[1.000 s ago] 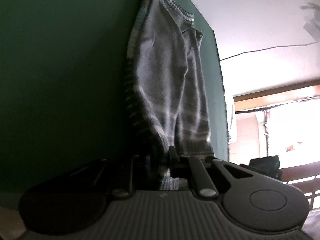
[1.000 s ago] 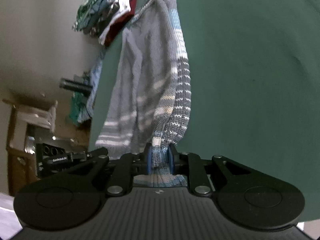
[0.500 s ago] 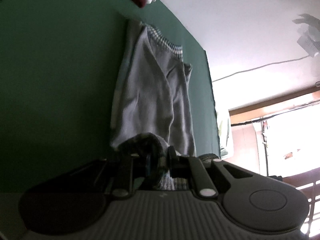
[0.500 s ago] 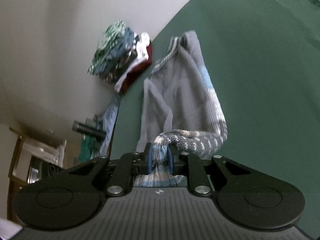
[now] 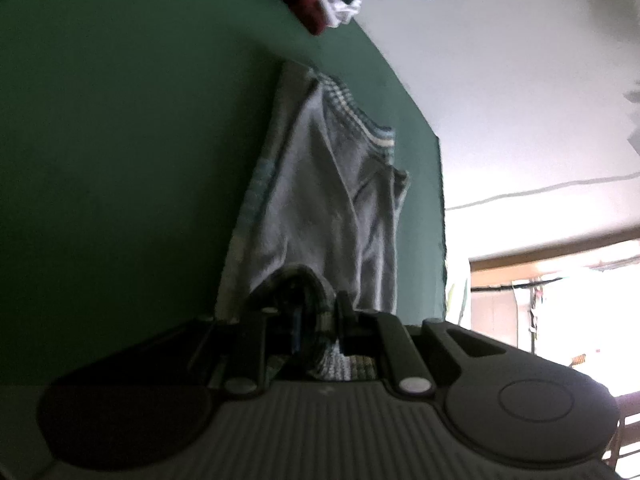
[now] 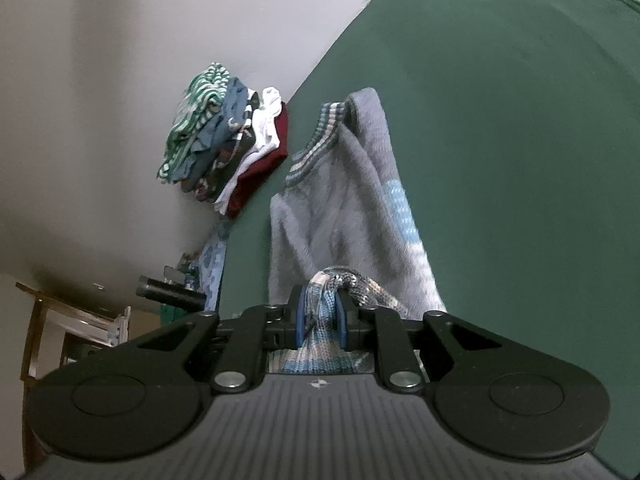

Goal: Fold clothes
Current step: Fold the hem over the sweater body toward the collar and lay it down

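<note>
Right wrist view gives you the widest read: the green table (image 6: pixel 500 160) fills most of it, the grey sweater (image 6: pixel 344 208) lies on it with its striped collar at the far end, and a stack of folded clothes (image 6: pixel 224 144) sits just beyond that collar against the wall. Your right gripper (image 6: pixel 320 320) is clamped on the striped hem, the blue pads pinching a bunched fold of knit that arches up over the body of the sweater. In the left wrist view the left gripper (image 5: pixel 316 320) is likewise closed on the hem at the other side (the picture is dim, but the knit plainly curls between the fingers), and the sweater (image 5: pixel 332 208) stretches away from it toward the collar. You appear to be in the middle of the bottom-to-top fold, with the hem lifted and doubled back over the lower body. The next move, as I judge it, calls for carrying both corners evenly toward the collar, keeping them level so the fold line runs straight, then lowering the hem flat near the shoulders before you let go.
</note>
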Tool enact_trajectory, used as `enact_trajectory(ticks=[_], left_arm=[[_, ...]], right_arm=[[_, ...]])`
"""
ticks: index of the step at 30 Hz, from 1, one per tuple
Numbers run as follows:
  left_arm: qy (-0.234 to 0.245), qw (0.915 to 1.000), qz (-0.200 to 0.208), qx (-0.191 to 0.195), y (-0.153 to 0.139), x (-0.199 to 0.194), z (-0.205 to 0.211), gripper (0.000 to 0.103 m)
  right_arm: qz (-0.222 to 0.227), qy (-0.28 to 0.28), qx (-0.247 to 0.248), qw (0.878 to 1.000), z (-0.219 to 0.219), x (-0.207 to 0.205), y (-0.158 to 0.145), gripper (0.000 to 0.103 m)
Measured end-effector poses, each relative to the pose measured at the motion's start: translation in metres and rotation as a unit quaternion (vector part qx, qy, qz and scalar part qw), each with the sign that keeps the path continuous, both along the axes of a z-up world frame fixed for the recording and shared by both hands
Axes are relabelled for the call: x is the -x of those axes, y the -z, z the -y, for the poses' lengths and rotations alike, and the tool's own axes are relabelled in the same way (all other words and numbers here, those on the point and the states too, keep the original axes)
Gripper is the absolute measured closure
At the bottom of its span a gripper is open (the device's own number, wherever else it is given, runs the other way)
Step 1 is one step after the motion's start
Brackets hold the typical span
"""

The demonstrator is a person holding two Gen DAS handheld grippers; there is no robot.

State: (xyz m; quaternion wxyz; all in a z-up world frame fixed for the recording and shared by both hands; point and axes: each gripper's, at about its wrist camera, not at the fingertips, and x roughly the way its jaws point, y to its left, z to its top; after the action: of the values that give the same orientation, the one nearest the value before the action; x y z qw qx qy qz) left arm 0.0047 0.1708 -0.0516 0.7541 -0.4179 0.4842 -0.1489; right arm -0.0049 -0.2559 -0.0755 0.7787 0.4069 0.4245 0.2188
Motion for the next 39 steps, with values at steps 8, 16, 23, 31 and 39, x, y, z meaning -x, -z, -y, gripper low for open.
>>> enact_trajectory(ticks=[8, 16, 23, 31, 39], left_arm=[[-0.017, 0.9995, -0.027, 0.006, 0.014, -0.03, -0.004, 0.092], [0.027, 0.9992, -0.018, 0.024, 0.006, -0.048, -0.009, 0.037], [0.037, 0.9961, 0.04, -0.069, -0.027, -0.025, -0.026, 0.026], [0.066, 0.9831, 0.075, -0.154, -0.014, -0.005, 0.009, 0.019], [0.082, 0.9478, 0.132, -0.279, -0.002, -0.035, 0.067, 0.049]], right_arm=[[-0.012, -0.003, -0.002, 1.0, 0.003, -0.032, 0.02, 0.084], [0.038, -0.017, 0.017, 0.999, 0.013, -0.051, 0.004, 0.054], [0.14, -0.087, 0.143, 0.976, 0.011, -0.04, -0.041, 0.044], [0.182, -0.138, 0.282, 0.932, -0.032, -0.032, -0.03, 0.039], [0.181, -0.104, 0.293, 0.933, -0.052, -0.055, -0.008, 0.047]])
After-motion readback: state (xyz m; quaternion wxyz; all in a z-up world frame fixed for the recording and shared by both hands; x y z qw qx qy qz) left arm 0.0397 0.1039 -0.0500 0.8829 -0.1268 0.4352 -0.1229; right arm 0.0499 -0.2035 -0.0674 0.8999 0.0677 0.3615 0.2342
